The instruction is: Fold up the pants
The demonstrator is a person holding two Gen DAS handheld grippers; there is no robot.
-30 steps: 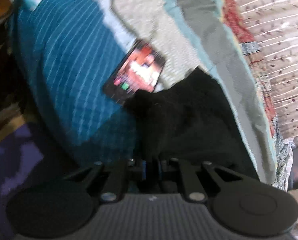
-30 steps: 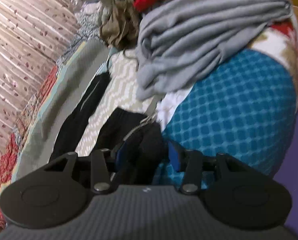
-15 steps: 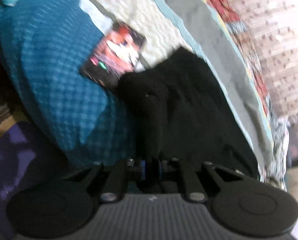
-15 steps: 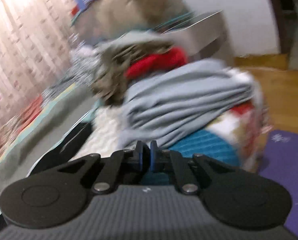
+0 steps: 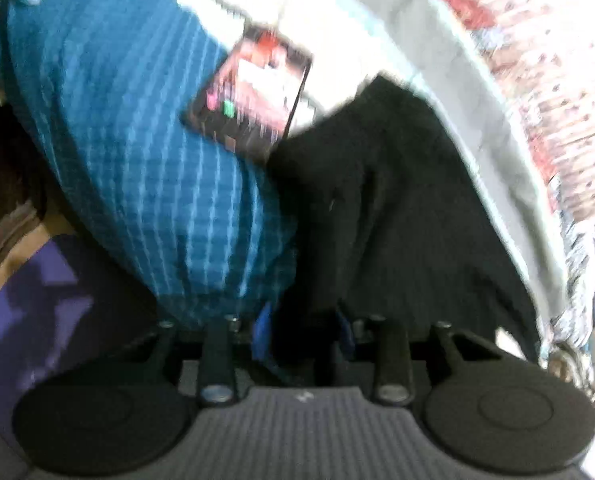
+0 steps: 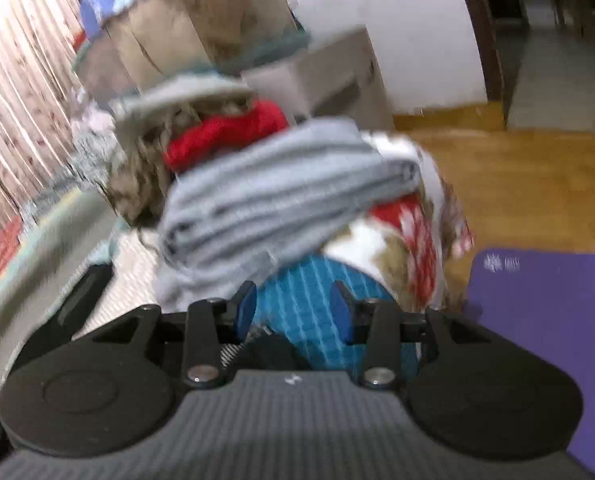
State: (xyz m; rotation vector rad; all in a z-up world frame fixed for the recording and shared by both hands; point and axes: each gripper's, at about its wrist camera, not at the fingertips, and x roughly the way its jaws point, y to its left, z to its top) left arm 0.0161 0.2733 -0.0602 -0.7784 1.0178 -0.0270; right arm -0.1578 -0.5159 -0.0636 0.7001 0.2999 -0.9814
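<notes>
Left view: the left gripper [image 5: 303, 338] is opening, jaws partly apart, black pants [image 5: 397, 208] lying just ahead and seemingly between the pads, by the phone [image 5: 251, 92]. Right view: the right gripper [image 6: 293, 310] is opening on nothing, pants [image 6: 85, 300] off to its left, so a release looks underway; next, regrip for another fold.

Both fisheye views are motion-blurred, edges bowed, with pale areas glaring white.

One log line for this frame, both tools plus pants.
left tool: opening, pants between jaws | right tool: opening, empty | pants: on bed
</notes>
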